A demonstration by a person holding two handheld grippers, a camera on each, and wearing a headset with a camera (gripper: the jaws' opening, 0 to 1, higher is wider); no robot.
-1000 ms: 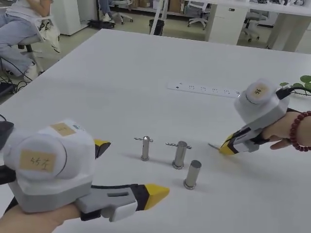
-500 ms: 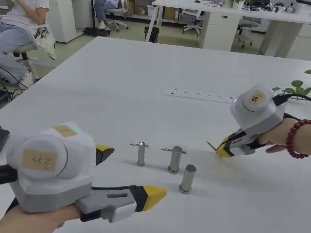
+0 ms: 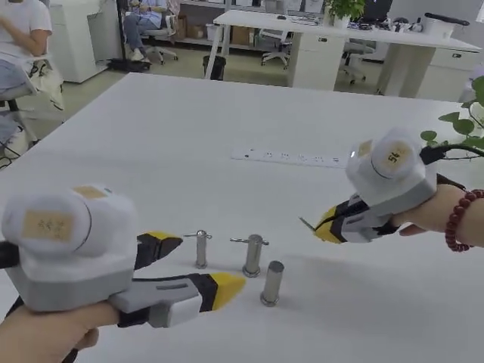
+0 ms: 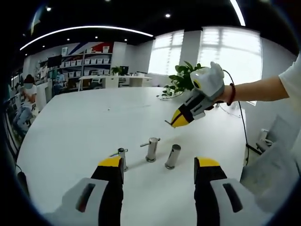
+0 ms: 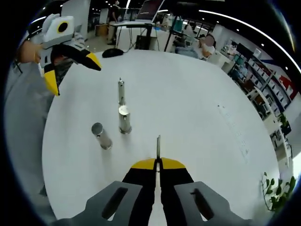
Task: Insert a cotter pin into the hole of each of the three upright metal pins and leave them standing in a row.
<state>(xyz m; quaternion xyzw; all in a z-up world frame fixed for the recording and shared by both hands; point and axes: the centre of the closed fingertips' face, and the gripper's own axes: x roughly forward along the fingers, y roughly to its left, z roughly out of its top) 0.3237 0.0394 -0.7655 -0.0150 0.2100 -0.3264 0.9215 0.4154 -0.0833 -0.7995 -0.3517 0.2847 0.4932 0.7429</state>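
Cotter pin (image 5: 158, 146) was pinched between the pressed-together jaws of the right gripper (image 5: 158, 162) and stuck out forward as a thin line. It was held above the table to the right of the row, well apart from the uprights. The left pin (image 3: 200, 249) and the middle pin (image 3: 252, 255) stood upright near the middle of the white table (image 3: 151, 151). Inserted cotter pins (image 3: 240, 241) crossed both near the top. The third pin (image 3: 271, 283) stood just beside the middle one, set nearer the person, and showed a plain top. Its hole could not be made out.

The left gripper (image 3: 212, 260) hovered just in front of the row with its jaws spread and nothing between them. Bare tabletop lay on every side of the row, and the table edges were well apart from it. A power strip (image 3: 291, 157) lay well behind. Plant leaves (image 3: 461, 125) were cut off at the right edge of the head view.
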